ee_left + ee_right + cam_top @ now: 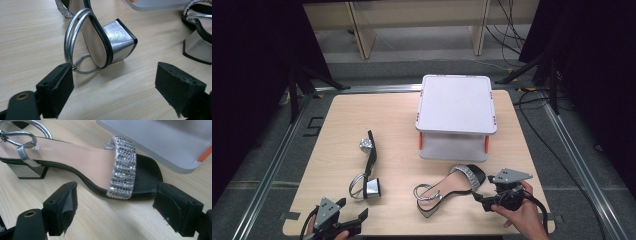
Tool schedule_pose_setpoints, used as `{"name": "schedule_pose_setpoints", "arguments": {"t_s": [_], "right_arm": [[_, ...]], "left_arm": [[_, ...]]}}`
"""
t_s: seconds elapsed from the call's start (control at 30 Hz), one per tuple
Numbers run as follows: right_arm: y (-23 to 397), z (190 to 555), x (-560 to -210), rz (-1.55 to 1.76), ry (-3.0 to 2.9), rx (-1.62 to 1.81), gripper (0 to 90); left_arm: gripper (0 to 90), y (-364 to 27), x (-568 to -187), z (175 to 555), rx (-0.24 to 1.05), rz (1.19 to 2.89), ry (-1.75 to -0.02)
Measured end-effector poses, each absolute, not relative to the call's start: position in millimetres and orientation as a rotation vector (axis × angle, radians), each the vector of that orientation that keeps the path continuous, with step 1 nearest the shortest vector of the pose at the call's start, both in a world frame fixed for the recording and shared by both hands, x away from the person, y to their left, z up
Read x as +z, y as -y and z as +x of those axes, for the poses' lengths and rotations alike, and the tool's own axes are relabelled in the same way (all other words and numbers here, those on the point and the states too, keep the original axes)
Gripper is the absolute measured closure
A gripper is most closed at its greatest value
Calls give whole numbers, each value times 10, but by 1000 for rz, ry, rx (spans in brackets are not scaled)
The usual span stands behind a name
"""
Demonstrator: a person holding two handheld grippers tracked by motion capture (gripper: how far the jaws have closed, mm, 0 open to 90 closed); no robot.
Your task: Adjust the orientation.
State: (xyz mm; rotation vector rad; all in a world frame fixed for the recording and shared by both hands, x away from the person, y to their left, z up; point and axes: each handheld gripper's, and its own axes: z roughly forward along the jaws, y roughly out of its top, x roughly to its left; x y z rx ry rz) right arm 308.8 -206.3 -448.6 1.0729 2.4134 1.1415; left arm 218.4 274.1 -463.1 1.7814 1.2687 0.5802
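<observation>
Approaching two sandals on the desk (342, 107), both pairs of fingers released and holding nothing. Left gripper (346, 214) near the front left corner, aimed at the tipped-over sandal (368, 167), close to its silver heel (119, 41). Right gripper (478, 191) near the front right corner, just beside the toe of the upright sandal (447, 189), next to the white rack (456, 102). Next, probably: bring the fingers around toe and heel, then close, perhaps to lift toward the rack.

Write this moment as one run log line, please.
left gripper: open, near tipped silver block-heel sandal | right gripper: open, at upright sandal's toe
</observation>
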Motion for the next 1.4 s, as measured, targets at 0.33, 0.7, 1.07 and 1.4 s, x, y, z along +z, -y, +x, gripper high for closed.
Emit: {"name": "schedule_pose_setpoints", "arguments": {"t_s": [0.33, 0.7, 1.07, 1.4], "right_arm": [[1987, 3124, -4468, 1067, -2374, 1119, 185], [1839, 3297, -4545, 1075, -2364, 1007, 227], [1882, 3390, -4618, 1025, -2419, 914, 338], [1980, 3581, -4626, 1019, -2387, 913, 285]], "left_arm": [[149, -2738, -4645, 2196, 593, 1785, -1268], [149, -2738, -4639, 2194, 595, 1787, -1273], [149, -2739, -4628, 2183, 599, 1793, -1262], [149, -2737, -4627, 2184, 600, 1799, -1261]]}}
